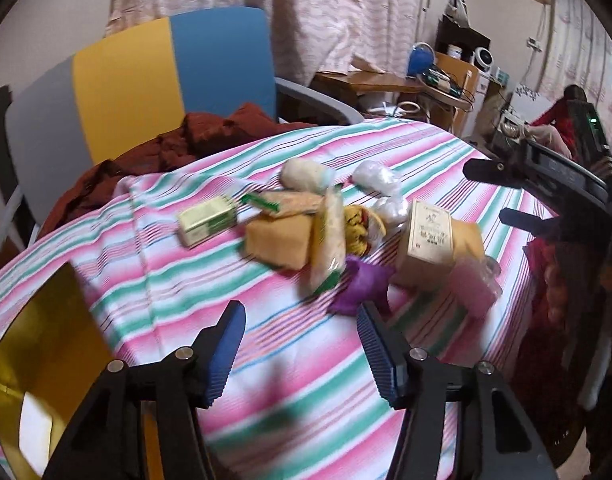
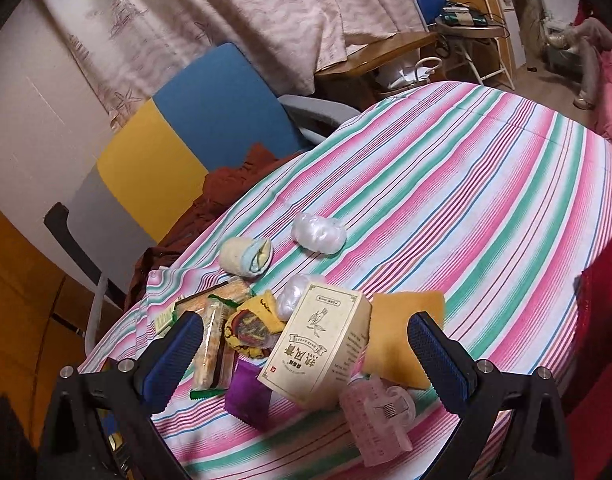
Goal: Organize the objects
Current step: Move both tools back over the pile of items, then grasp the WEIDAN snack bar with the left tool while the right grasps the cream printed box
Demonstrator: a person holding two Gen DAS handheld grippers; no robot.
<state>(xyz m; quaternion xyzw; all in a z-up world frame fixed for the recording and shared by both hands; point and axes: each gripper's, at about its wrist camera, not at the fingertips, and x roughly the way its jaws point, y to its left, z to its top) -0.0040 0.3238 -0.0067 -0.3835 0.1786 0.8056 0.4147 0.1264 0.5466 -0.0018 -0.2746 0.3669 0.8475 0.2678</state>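
The clutter to be organized sits heaped near the middle of the striped tablecloth, and the heap is the risk: the tall cream carton leans on its neighbours, so a grab from the right gripper, whose ribbed blue pads are spread wide around it and hold nothing, could tip it onto the pink plastic clip or shove the purple box off toward the near edge. The left gripper is likewise spread and empty, hovering near the purple box. The cloth is loose and creased, so dragging may bunch it. The crinkly white plastic bundle and soft rolled towel, lying farther off, would squash or slip; the slick wrapped wafer bar may slide out.
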